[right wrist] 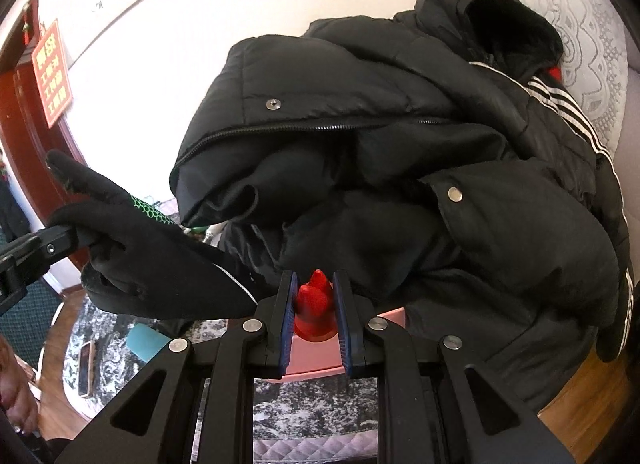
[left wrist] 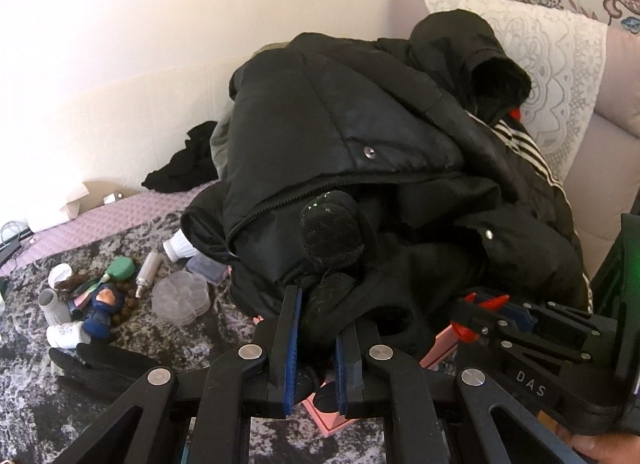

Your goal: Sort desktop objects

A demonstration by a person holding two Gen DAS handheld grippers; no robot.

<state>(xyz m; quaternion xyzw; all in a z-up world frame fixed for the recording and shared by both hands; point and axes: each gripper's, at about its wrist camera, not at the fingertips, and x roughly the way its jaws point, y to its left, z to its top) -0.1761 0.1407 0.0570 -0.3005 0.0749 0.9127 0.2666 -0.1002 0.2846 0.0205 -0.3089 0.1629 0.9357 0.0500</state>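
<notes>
Left gripper [left wrist: 316, 340] clamped on a black glove [left wrist: 330, 240], blue pads pinching the fabric, glove fingers sticking up and away in front of the lens. Same glove [right wrist: 160, 264] seen from the right wrist camera hanging out at the left, a patch of green honeycomb print near its top edge, a thin white line along its lower hem, the left gripper's black finger biting into it from the side.

Right gripper [right wrist: 314, 320] closed on a small red object [right wrist: 314, 300], jaws tight against both its sides, pointed red tip poking up between the pads. Exact nature of the red piece hard to tell. Directly under it, a pink box [right wrist: 312, 360], the red base touching or just above its top; cannot say which. From the left wrist camera, right gripper [left wrist: 496, 310] coming in from the right, red showing at its tip, pink box [left wrist: 436, 348] just beneath.

Behind both, a big heap of black jackets [left wrist: 360, 124], snap buttons and a zipper showing, white stripes down one sleeve, lace pillow [left wrist: 552, 76] further back against the sofa.

Off to the left on the mottled grey cloth [left wrist: 120, 404]: a clear flower-shaped case [left wrist: 182, 298], a small blue figurine [left wrist: 102, 304], a green round piece [left wrist: 122, 268], a silver tube [left wrist: 148, 272], a white bottle [left wrist: 180, 248] half under the jackets, another black glove [left wrist: 96, 364] lying flat near the left gripper's arm.

Lower left in the right wrist view, a phone [right wrist: 86, 368] and a teal object [right wrist: 146, 344] on the same cloth.
</notes>
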